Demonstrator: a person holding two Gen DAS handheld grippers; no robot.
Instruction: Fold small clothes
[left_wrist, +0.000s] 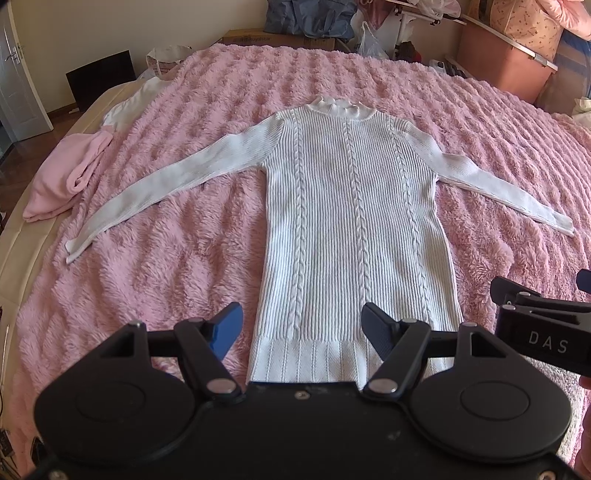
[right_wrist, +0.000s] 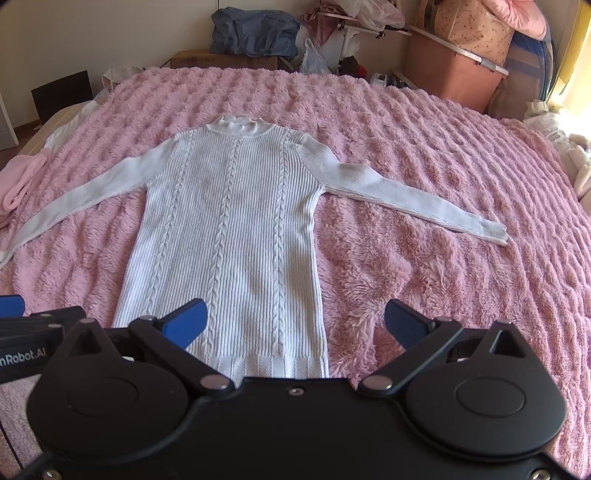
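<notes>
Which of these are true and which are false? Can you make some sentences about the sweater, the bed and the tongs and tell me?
1. The white sweater lies flat with both sleeves spread out. True.
2. The left tongs are squeezing the sweater's hem. False: they are open and hold nothing.
3. The blanket under the sweater is fluffy and pink. True.
4. The sweater's collar points toward the tongs. False: the hem is nearest; the collar is at the far end.
5. The right tongs are open. True.
6. A pink garment lies on top of the sweater. False: it lies apart, near the bed's left edge.

White cable-ribbed sweater (left_wrist: 354, 221), fluffy pink blanket (left_wrist: 184, 277)
</notes>
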